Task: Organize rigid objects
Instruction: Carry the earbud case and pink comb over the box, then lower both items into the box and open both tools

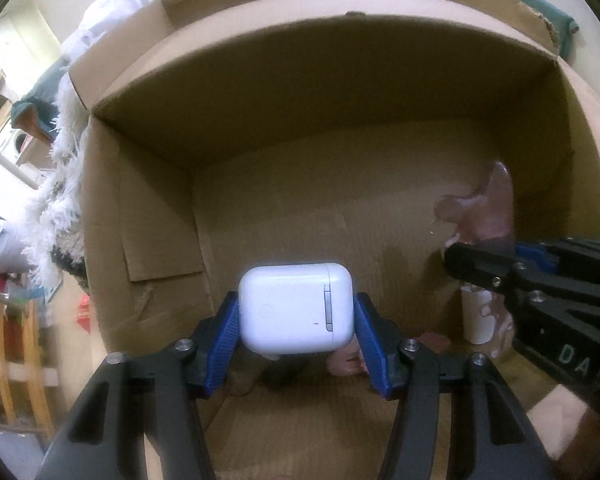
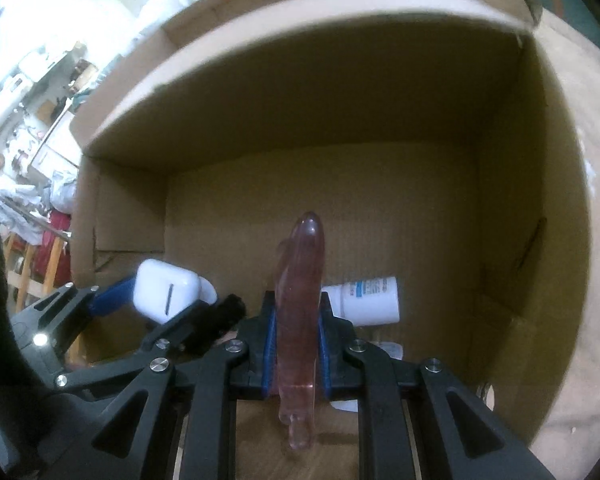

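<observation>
Holding, inside brown cardboard box (image 1: 148, 216): left gripper (image 1: 296, 316) clamps light, slippery white plastic earbud case (image 1: 296, 308) by its sides; right gripper (image 2: 296, 336) pinches stiff translucent pink plastic piece (image 2: 300, 300) mid-length.

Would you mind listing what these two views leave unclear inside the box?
- Left wrist view: pinkish items under the white earbud case are hidden by it and the left gripper.
- Right wrist view: the white bottle label is too blurred to read.
- Right wrist view: the translucent pink object in the right gripper is blurred; type unclear.
</observation>
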Demonstrator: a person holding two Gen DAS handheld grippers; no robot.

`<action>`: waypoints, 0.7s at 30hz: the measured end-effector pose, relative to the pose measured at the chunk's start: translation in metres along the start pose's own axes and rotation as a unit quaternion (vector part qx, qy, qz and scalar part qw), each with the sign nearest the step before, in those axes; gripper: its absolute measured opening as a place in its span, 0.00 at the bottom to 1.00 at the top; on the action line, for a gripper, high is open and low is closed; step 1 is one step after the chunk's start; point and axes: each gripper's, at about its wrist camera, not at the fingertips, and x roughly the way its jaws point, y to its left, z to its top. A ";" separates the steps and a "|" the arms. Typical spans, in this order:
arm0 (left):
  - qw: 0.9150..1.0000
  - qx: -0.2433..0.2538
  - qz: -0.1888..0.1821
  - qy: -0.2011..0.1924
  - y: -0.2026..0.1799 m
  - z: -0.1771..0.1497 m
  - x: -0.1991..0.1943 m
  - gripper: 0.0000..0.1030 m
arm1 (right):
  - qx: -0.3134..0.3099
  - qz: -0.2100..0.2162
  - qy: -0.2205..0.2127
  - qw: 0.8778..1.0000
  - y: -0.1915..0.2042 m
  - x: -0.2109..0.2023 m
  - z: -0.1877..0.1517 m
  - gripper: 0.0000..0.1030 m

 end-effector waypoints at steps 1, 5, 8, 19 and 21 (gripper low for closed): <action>1.000 -0.002 -0.001 0.001 0.000 -0.001 0.002 0.51 | 0.001 -0.002 0.005 1.000 -0.001 0.002 0.000 0.18; 1.000 -0.001 -0.002 0.002 -0.003 -0.004 0.006 0.51 | 0.006 0.002 0.012 1.000 -0.001 0.005 0.003 0.18; 1.000 0.001 -0.007 0.005 -0.005 -0.006 0.008 0.51 | 0.008 0.002 0.014 1.000 -0.002 0.006 0.004 0.18; 0.999 -0.026 -0.027 -0.009 -0.001 -0.004 -0.004 0.65 | 0.019 0.021 0.000 1.000 -0.007 0.002 0.007 0.18; 0.999 -0.027 -0.029 -0.015 0.001 -0.005 -0.009 0.77 | 0.017 0.026 -0.008 0.999 -0.006 -0.002 0.008 0.19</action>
